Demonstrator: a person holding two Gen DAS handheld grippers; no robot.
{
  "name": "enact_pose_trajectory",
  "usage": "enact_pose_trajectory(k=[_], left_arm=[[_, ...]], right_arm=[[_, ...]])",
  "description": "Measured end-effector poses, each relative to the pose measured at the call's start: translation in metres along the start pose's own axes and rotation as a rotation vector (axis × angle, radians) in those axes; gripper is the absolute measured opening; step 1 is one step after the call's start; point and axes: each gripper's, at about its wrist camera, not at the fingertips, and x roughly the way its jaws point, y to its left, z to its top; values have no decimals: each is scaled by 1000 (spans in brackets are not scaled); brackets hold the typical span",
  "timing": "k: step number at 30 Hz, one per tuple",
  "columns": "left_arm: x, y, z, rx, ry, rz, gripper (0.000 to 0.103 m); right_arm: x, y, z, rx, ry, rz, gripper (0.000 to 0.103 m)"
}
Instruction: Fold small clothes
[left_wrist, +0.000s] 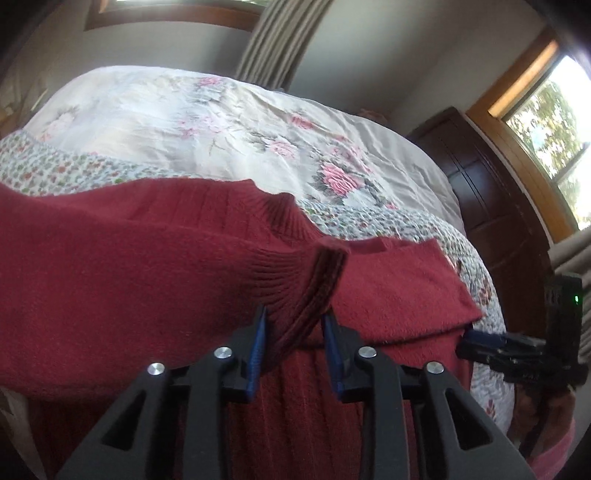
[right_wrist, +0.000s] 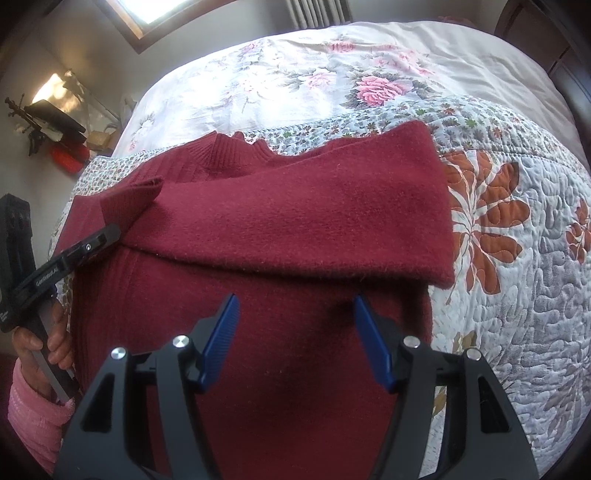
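Wool knit, dark red, is the material of the one sweater (right_wrist: 280, 229) in front of you; it lies flat on the bed, on a quilted cover (right_wrist: 517, 258) with orange leaf stitching. Its right sleeve (right_wrist: 332, 206) is folded across the chest, fuzzy and with a straight lower edge. The ribbed cuff (left_wrist: 306, 291) of the left sleeve sits between the blue pads of your left gripper (left_wrist: 293, 332); the jaws stand a little apart and the cuff passes through the gap, but I cannot tell if they pinch it. Your right gripper (right_wrist: 295, 306) hovers over the sweater body with jaws wide apart, holding nothing. To the right of the sweater the quilt is free up to the bed edge. Behind it lies a smooth floral sheet (right_wrist: 332, 74).
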Motion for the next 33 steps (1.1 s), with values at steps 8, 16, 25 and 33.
enact_pose_trajectory(k=[8,16,25,33], left_arm=[[-73,67,20,-155,-124,116,40],[-58,150,9,-274,17,290,43],[-101,158,6,-341,-47,237,53],[-146,166,3,-310,-131,329,67]], right_arm=[[-11,16,11,-29,-14,43,64],[3,69,33,-109,28,107,64],[39,126,65,-96,137,251,64],[78,142,74,-61,184,287,11]])
